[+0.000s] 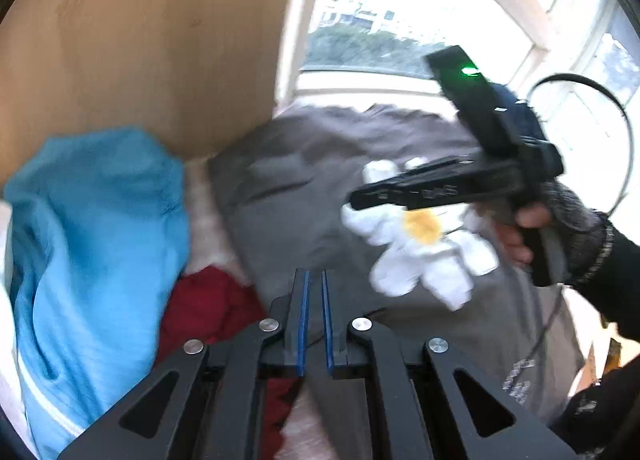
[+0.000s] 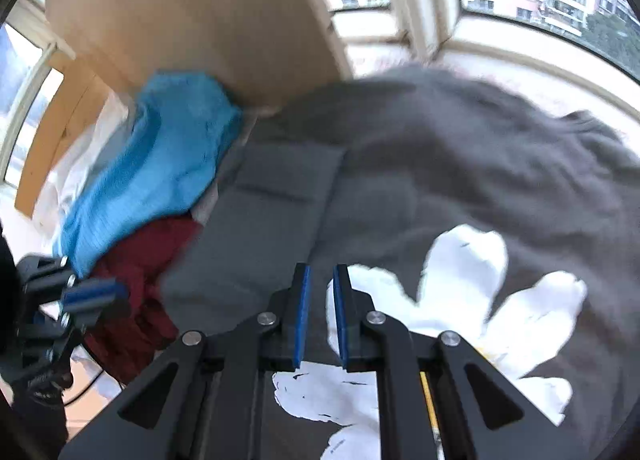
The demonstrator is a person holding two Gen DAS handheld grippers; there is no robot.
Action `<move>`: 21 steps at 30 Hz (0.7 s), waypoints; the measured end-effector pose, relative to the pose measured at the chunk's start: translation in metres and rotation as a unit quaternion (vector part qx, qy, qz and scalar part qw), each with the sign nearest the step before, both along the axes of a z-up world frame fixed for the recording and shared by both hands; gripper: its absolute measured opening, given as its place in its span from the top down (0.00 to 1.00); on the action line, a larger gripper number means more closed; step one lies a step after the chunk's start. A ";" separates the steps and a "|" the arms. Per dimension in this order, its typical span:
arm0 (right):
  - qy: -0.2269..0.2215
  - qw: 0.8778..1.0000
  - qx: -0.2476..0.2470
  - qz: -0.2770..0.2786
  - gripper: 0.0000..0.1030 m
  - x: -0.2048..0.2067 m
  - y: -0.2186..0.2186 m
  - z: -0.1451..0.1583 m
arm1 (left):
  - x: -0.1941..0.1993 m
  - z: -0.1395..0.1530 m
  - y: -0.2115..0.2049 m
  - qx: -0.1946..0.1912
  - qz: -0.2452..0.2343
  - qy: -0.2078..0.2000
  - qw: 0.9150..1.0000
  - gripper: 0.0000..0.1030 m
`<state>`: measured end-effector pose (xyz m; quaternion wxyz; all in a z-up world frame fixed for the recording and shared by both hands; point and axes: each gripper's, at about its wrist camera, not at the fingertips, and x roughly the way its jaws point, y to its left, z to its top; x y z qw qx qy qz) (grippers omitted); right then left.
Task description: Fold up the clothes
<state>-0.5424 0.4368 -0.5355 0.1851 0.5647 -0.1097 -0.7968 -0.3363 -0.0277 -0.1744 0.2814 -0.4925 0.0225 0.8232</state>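
A grey sweatshirt with a white daisy print lies spread out and rumpled below a window. My left gripper hovers over its near left edge, the blue pads almost together with nothing between them. My right gripper hangs just above the daisy, its pads a narrow slit apart and holding nothing. From the left wrist view the right gripper looks like a closed wedge, held by a hand. The left gripper shows at the right wrist view's left edge.
A bright blue garment and a dark red one are heaped left of the sweatshirt, against a wooden panel. A window sill runs behind. A black cable loops from the right gripper.
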 end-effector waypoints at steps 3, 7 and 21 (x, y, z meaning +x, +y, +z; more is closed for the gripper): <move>0.009 1.000 -0.001 -0.003 0.74 0.002 0.008 0.014 | 0.000 -0.007 0.008 -0.017 0.004 -0.005 1.000 0.90; 0.021 1.000 0.014 0.007 0.73 0.011 0.007 0.023 | 0.002 -0.035 0.000 -0.032 0.032 -0.047 0.998 0.64; 0.044 0.999 0.012 -0.008 0.73 0.030 0.034 0.034 | 0.003 -0.041 0.012 -0.055 0.044 -0.032 0.997 0.98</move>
